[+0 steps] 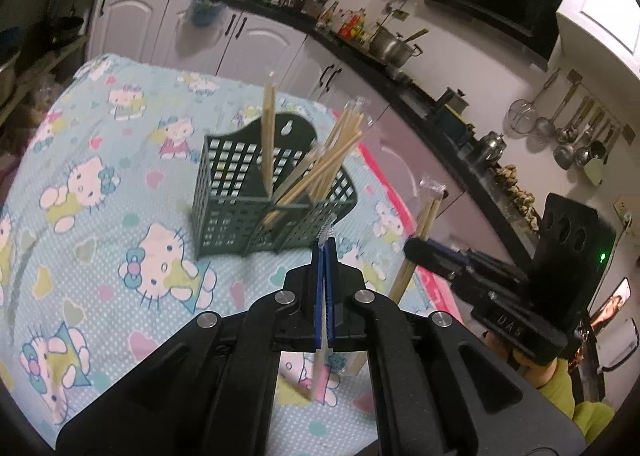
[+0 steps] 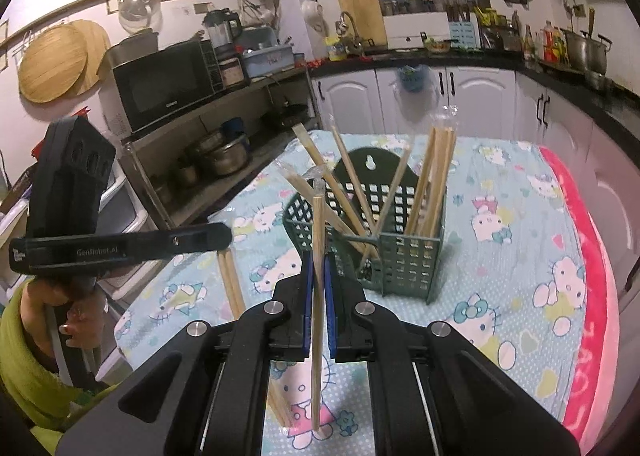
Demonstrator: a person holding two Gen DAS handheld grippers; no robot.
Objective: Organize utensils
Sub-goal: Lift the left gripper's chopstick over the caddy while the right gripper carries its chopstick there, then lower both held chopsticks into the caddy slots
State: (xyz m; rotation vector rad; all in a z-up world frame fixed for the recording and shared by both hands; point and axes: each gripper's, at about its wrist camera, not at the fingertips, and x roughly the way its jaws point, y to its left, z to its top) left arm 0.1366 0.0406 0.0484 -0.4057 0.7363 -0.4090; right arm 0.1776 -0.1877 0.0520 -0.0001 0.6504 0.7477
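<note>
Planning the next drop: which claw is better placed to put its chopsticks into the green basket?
Probably right: the right claw grips its chopsticks mid-length, upright, facing the green basket; the left claw pinches only a wrapper tip.

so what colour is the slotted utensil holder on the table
Dark green utensil holder, with a grid of square holes; clearest in the right wrist view.

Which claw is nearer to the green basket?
Neither clearly. The left claw, shut on a wrapped chopstick pair, and the right claw, shut on another pair, both sit just short of the green basket, above the tablecloth.
</note>
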